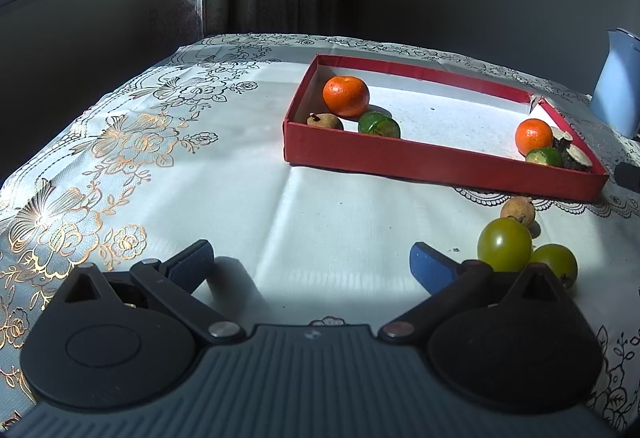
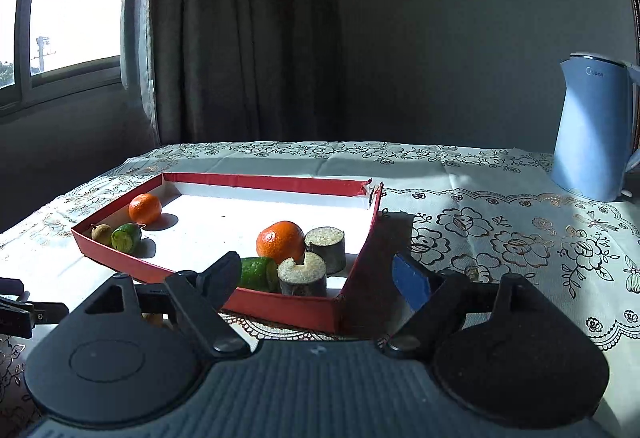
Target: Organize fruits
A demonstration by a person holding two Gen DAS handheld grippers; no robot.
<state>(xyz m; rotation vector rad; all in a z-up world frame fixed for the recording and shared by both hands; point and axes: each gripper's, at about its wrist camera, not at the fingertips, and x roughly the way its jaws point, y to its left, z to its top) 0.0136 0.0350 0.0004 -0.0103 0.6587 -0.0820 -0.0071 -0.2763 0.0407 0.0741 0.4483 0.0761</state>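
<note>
Standing at the table's far right, a pale blue kettle (image 2: 592, 130) bears a small printed word near its lid that seems to read "Midea", partly cut off by glare. A shallow red tray (image 2: 280, 298) on the floral tablecloth (image 2: 500, 238) holds two oranges, green fruits, a small brown fruit and two cut stalk pieces (image 2: 325, 242). The right gripper (image 2: 320, 278) hangs spread wide and empty before the tray's near corner. The left gripper (image 1: 310, 262) is likewise wide and empty over bare cloth. Beside it, outside the tray, two green fruits (image 1: 505, 244) and a brown fruit (image 1: 518, 210) sit partly hidden behind its finger.
</note>
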